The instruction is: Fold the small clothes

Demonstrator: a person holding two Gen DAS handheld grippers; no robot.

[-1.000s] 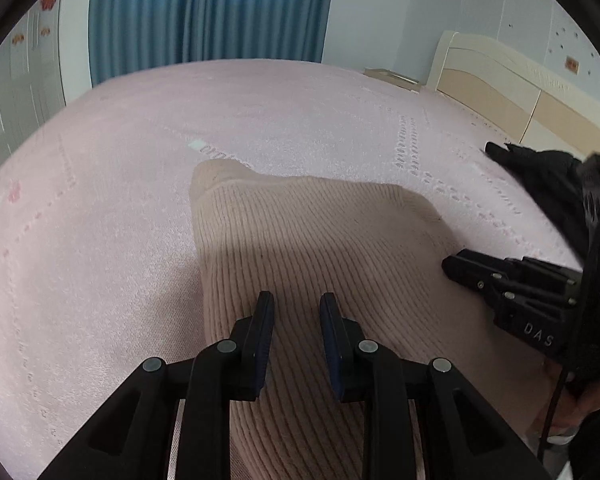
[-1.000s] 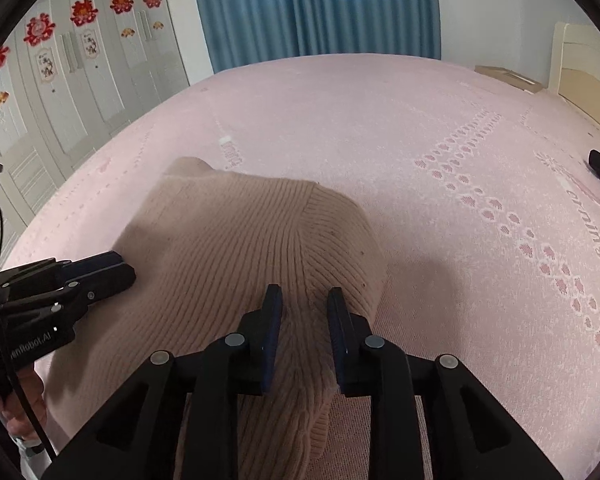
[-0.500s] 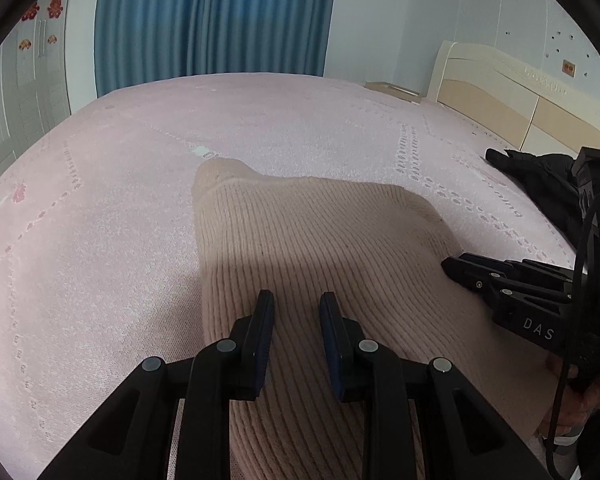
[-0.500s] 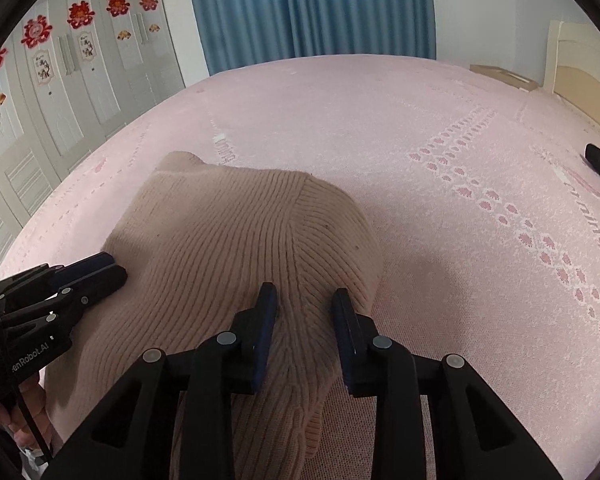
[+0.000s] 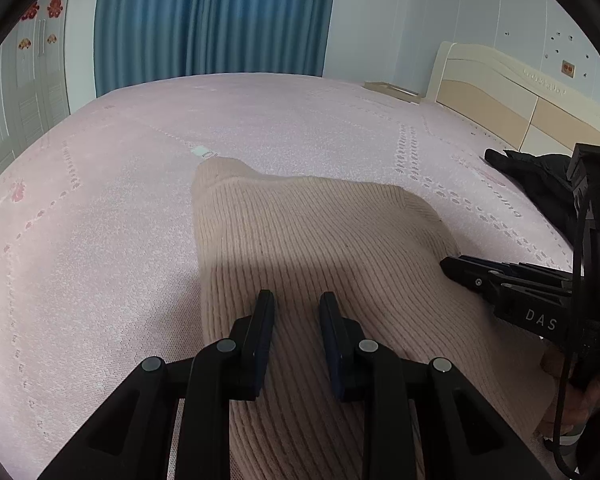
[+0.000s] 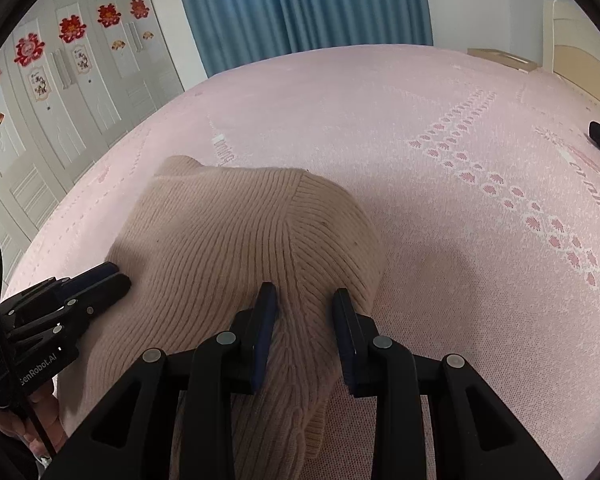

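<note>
Wide bed [image 5: 100, 208] under a pale pink woven cover, nubbly, with dotted rows and small darker paw-like motifs. Beyond it, pleated blue curtain [image 5: 212, 16], cream headboard [image 5: 500, 92] at the right, white panelled wardrobe [image 6: 60, 92] with red paper cut-outs at the left.

On the near part of the bed, close to its edge: beige sweater [image 5: 312, 248], thick ribbed knit, soft and slightly fuzzy. Already doubled over into a compact, roughly rectangular bundle, with a rounded folded edge at the far side and a small peak at the far left corner. At the near right, a cabled cuff or hem in a loose roll, not squared. By the look of it, main folds done; a final fold or tidying of that loose end perhaps left. Whether other garments wait to be folded, cannot tell.

At the far right, a dark garment [image 5: 540, 184], crumpled, well apart from the sweater.

Left gripper [image 5: 296, 300], black and hard-edged, low over the near left of the sweater; fingers a little spread, knit visible in the gap, pinching nothing as far as seen. Right gripper [image 6: 305, 294] over the near right corner, fingers also a little spread, nothing pinched, jaws straddling a diagonal ridge in the knit. Whether the tips touch the cloth, cannot tell.
</note>
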